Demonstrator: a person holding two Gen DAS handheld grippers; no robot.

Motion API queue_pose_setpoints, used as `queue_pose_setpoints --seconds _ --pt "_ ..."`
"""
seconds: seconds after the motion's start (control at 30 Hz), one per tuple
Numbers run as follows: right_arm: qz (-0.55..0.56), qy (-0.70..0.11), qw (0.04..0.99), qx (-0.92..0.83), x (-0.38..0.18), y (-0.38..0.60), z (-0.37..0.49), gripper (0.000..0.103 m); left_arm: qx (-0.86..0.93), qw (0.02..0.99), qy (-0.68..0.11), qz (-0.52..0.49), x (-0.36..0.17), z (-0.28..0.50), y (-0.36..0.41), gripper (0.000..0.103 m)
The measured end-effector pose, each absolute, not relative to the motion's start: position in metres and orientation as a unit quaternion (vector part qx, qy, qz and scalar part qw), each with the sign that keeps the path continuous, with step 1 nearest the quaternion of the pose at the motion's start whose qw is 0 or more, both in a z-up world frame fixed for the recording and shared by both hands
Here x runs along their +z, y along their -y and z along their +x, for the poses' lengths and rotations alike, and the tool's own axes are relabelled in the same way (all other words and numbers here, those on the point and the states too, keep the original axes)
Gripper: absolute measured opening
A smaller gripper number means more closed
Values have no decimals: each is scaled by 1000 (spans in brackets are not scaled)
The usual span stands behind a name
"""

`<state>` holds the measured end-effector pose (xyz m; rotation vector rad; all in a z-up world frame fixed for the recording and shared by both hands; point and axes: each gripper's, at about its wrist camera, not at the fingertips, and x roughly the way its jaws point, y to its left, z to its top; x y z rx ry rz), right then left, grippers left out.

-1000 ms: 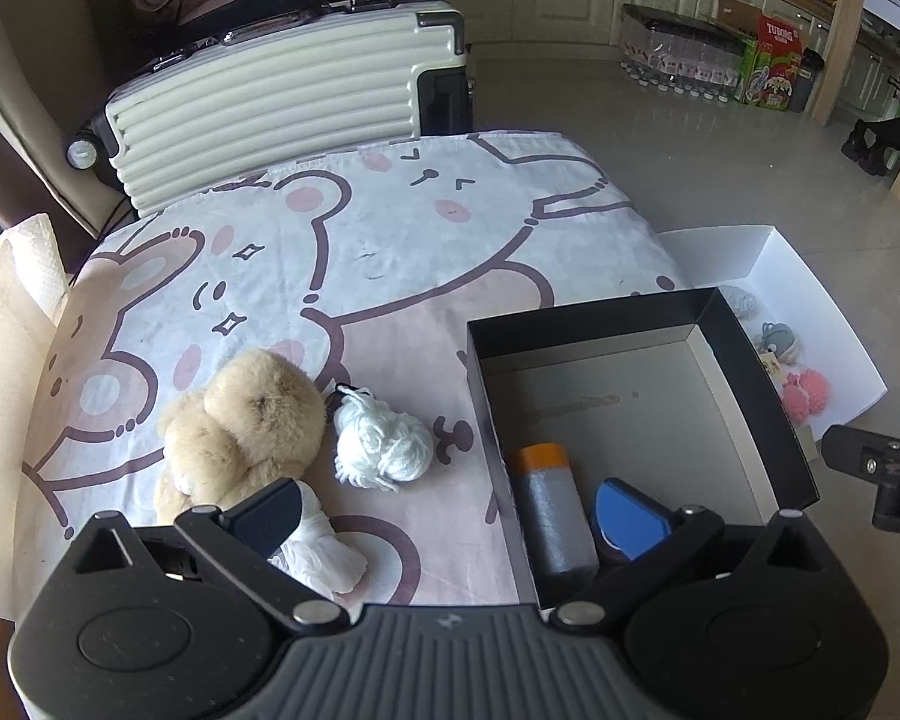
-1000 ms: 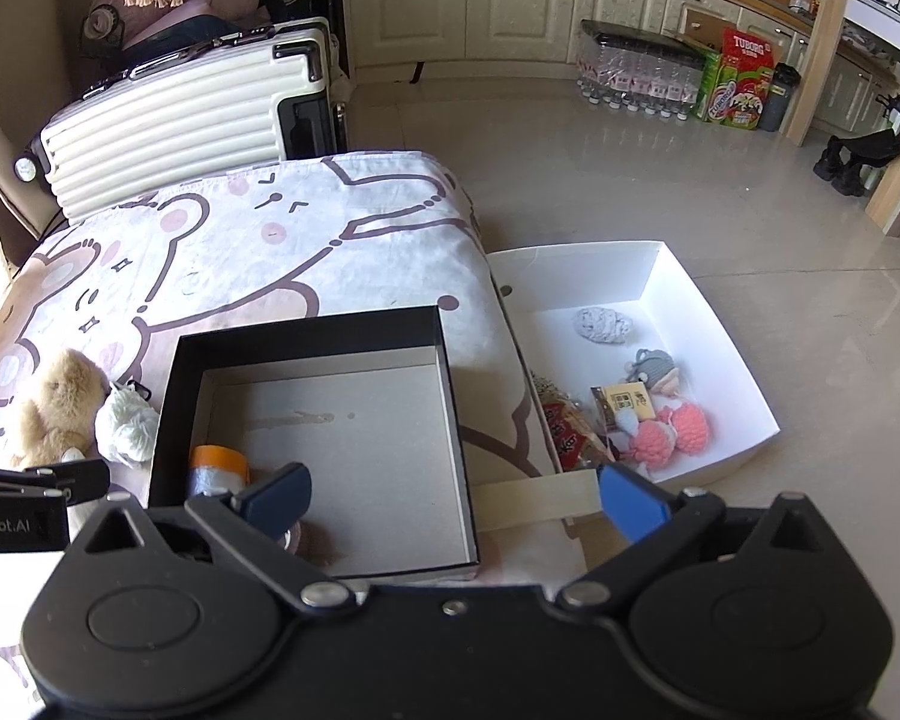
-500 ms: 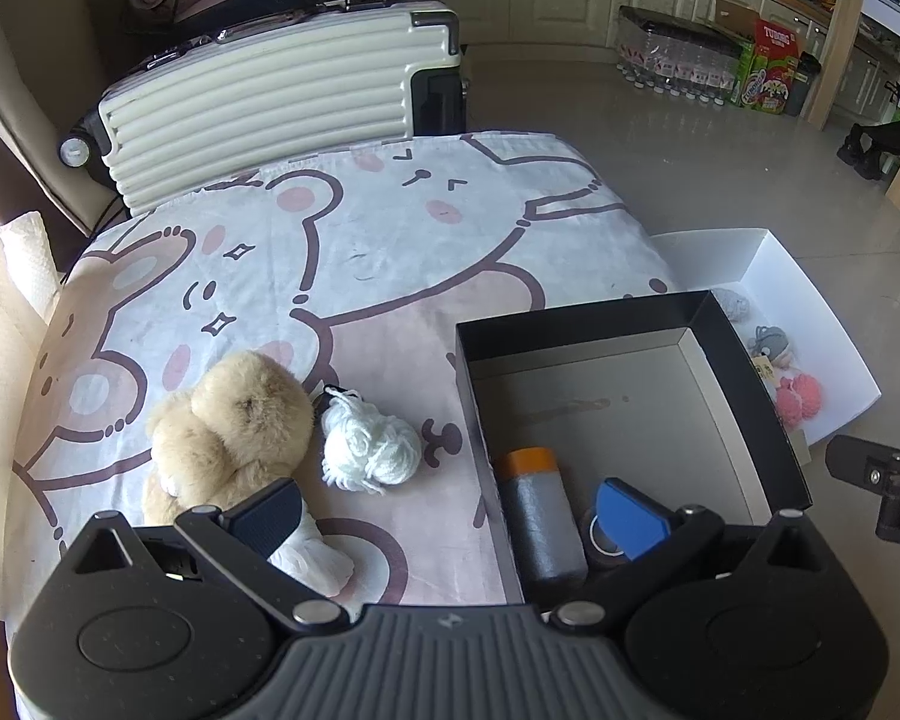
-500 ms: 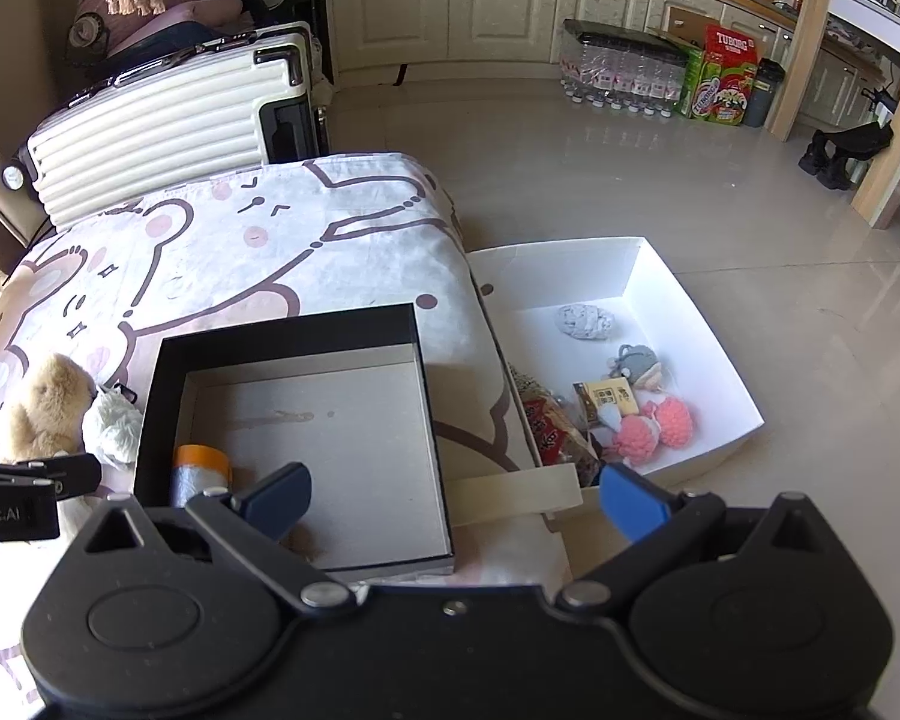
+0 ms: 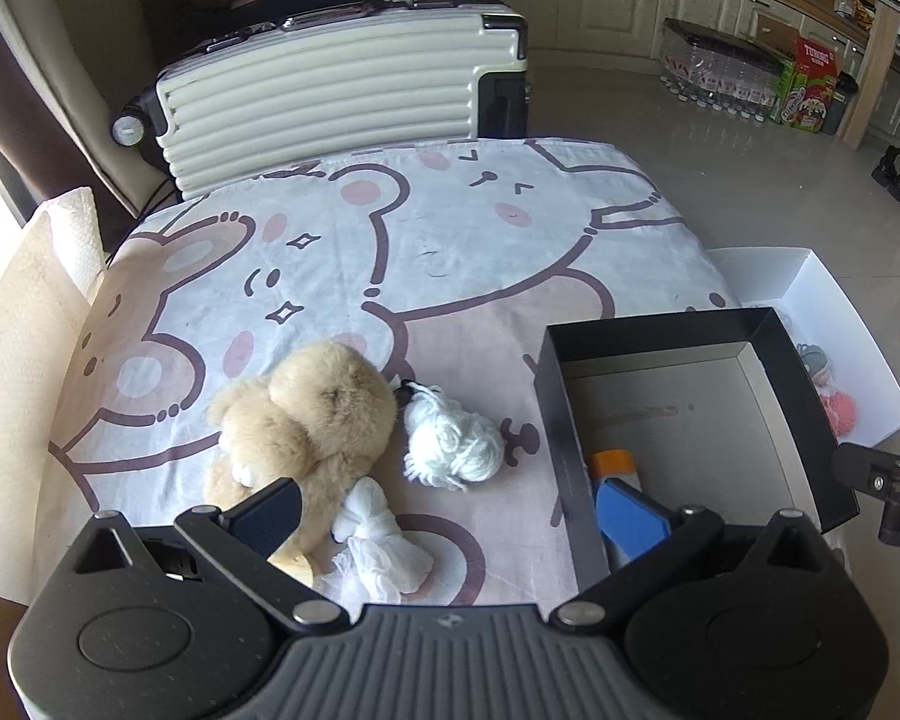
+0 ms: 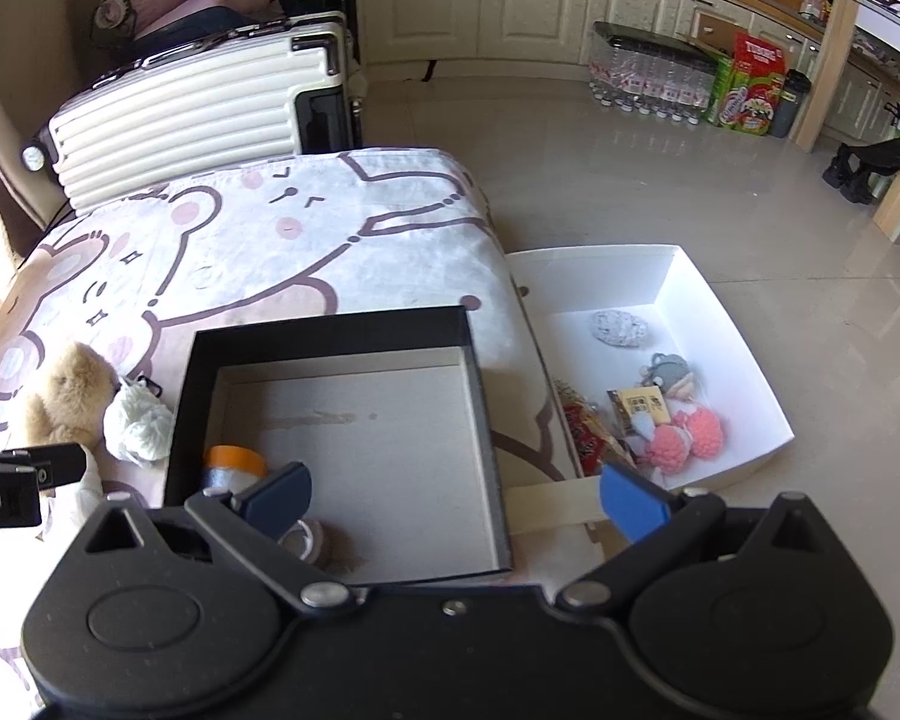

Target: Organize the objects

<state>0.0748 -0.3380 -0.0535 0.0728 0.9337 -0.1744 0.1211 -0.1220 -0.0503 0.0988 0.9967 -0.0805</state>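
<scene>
progress check: the black box (image 6: 342, 450) sits just ahead of the right hand-held gripper (image 6: 453, 495) on the bear-print bed (image 5: 390, 252), and it is mostly bare inside. only an orange-capped grey tube (image 6: 231, 467) and what looks like a roll of tape (image 6: 306, 540) lie in its near-left corner, right by that gripper's left finger. so my read is early days, two things stowed and plenty left.

over on the left, the left hand-held gripper (image 5: 453, 516) hovers with jaws spread wide and nothing between them. just ahead of its left finger lies the tan plush bear (image 5: 306, 420), with a white yarn ball (image 5: 453, 444) touching the bear's right side, and a knotted white cloth (image 5: 381, 546) close in between the fingers, nearest of all. all three are outside the box, on the bed, to the left of the box wall.

the right hand-held gripper is also wide open and carrying nothing. ahead and to its right, down on the floor beside the bed, the white tray (image 6: 708, 300) holds a grey lump (image 6: 618, 327), a small grey plush (image 6: 669, 372), a pink fuzzy toy (image 6: 687, 438) and some packets, whether those are sorted or waiting i can't say.

judging from here, the cloth looks like the easiest next pick for the left side, and soft enough to bunch in the grip.
</scene>
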Motion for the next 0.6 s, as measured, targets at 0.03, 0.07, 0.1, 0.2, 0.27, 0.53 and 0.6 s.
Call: queue_pose_setpoints --seconds 0.03,0.07,0.1,0.2,0.27,0.53,0.6 --pt "34 -449 889 -80 -54 334 77 103 -35 877 -477 46 -50 121 117 103" --pt "33 -449 889 -77 -54 330 79 103 -30 877 -477 45 -49 120 112 103" --pt "33 -449 890 -74 -53 326 81 103 -26 878 -476 44 -48 120 108 103" --pt "32 -448 891 -63 -53 313 86 103 -14 878 -477 40 -47 119 92 103" --pt "29 -448 892 -54 -53 303 89 103 -6 878 -477 38 -46 118 82 103" --pt "19 -447 894 -20 -52 266 101 103 24 879 -476 29 -42 111 45 103" --pt "17 -447 894 -13 -52 258 103 103 30 878 -477 27 -42 111 37 103"
